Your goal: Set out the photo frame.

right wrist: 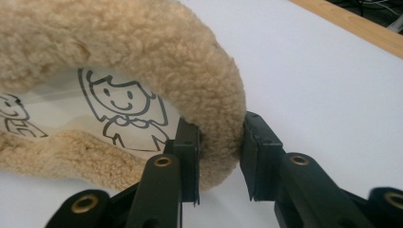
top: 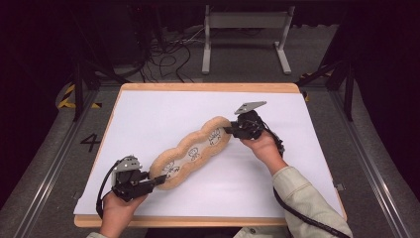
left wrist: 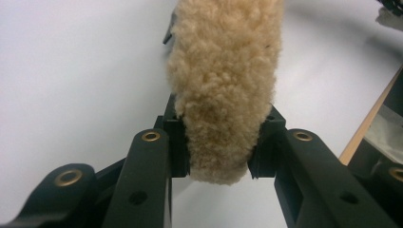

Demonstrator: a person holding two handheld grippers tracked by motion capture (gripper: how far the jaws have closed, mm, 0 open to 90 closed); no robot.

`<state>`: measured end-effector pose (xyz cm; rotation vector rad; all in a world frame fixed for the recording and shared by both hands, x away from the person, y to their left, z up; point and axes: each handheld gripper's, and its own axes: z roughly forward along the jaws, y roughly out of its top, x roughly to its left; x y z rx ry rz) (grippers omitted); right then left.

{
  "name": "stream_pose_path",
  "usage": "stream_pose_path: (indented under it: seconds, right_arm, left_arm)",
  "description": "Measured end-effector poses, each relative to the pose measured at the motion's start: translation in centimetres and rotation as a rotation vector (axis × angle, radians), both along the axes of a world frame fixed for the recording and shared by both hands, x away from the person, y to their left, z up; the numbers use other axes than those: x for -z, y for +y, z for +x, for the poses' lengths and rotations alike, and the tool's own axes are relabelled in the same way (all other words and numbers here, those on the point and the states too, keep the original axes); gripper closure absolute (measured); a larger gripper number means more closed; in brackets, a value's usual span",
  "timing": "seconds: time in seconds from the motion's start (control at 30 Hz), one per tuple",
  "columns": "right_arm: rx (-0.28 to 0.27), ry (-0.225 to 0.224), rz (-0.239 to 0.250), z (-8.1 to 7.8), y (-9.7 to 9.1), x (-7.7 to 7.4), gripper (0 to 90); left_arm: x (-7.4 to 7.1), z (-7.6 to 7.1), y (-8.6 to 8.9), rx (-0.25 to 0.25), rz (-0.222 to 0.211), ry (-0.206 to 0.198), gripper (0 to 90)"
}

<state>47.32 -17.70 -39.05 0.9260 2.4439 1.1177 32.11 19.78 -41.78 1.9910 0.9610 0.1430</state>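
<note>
A: Fleece all over my feeds. One long tan fleecy cushion [top: 192, 152] with a pale printed middle lies at a slant on the white worktop [top: 148, 114], near end toward my left hand, far end toward my right.

B: Grips?

A: Left gripper [top: 159, 180] is clamped on the near end; in the left gripper view the pile bulges past both pads [left wrist: 178, 142]. Right gripper [top: 229, 130] has its jaws around the rim at the far end; in the right gripper view the left pad [right wrist: 187, 156] digs into the fleece and the other sits against it, so I judge it clamped, lightly.

B: Risks from here?

A: Three. The right bite is on the rim alone, so a pull could strip it off the pile. If I draw my hands apart unevenly, the middle sags or twists and the printed face folds under. Lifting one end faster drags the other across the sheet.

B: Count?

A: One cushion, three lobes along it. Cartoon figures on the panel: three from above, faint. Two grippers, two hands, one worktop with a wooden edge. One white stand [top: 245, 39] on the floor behind.
</note>
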Motion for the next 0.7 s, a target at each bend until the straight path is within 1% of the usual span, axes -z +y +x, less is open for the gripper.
stream_pose_path:
  seconds: [0.03, 0.07, 0.1, 0.13, 0.23, 0.27, 0.33, 0.37, 0.43, 0.5, 0.53, 0.57, 0.7]
  right_arm:
    - [0.008, -0.015, 0.013, -0.5, -0.6, -0.5, 70.7]
    - [0.008, -0.015, 0.013, -0.5, -0.6, -0.5, 70.7]
    - [0.014, -0.022, 0.020, -0.8, -1.0, -0.8, 70.7]
    - [0.024, -0.031, 0.031, -1.3, -1.6, -1.2, 70.5]
    - [0.044, -0.050, 0.046, -1.9, -2.4, -1.6, 70.3]
    - [0.044, -0.050, 0.046, -1.9, -2.4, -1.6, 70.3]
    - [0.056, -0.059, 0.053, -2.2, -2.9, -1.8, 70.3]
    - [0.075, -0.056, 0.068, -2.6, -3.5, -1.8, 70.3]
    - [0.079, -0.054, 0.069, -2.8, -3.7, -1.8, 70.3]
    - [0.092, -0.057, 0.076, -3.3, -4.2, -1.7, 70.3]
    - [0.100, -0.057, 0.083, -3.5, -4.4, -1.6, 70.2]
    - [0.106, -0.057, 0.090, -3.7, -4.7, -1.6, 70.2]
    - [0.157, -0.074, 0.100, -4.8, -5.6, -1.5, 70.3]
  left_arm:
    - [-0.3, 0.3, -0.1, -0.002, -0.008, -0.006, 67.1]
    - [-0.3, 0.3, -0.1, -0.002, -0.008, -0.006, 67.1]
    - [-0.5, 0.4, -0.2, -0.006, -0.006, -0.016, 67.1]
    - [-0.8, 0.7, -0.4, -0.004, 0.006, -0.035, 67.0]
    - [-1.3, 1.3, -0.9, -0.004, 0.047, -0.077, 66.7]
    - [-1.3, 1.3, -0.9, -0.004, 0.047, -0.077, 66.6]
    - [-1.6, 1.8, -1.0, -0.012, 0.046, -0.093, 66.6]
    - [-1.7, 2.2, -1.1, -0.020, 0.045, -0.101, 66.5]
    - [-2.0, 2.6, -1.2, -0.027, 0.045, -0.112, 66.5]
    - [-2.1, 3.2, -1.3, -0.029, 0.040, -0.122, 66.4]
    - [-2.2, 3.5, -1.4, -0.031, 0.034, -0.117, 66.4]
    - [-2.2, 3.7, -1.5, -0.031, 0.037, -0.120, 66.4]
    - [-2.3, 4.8, -2.2, -0.017, 0.043, -0.121, 66.4]
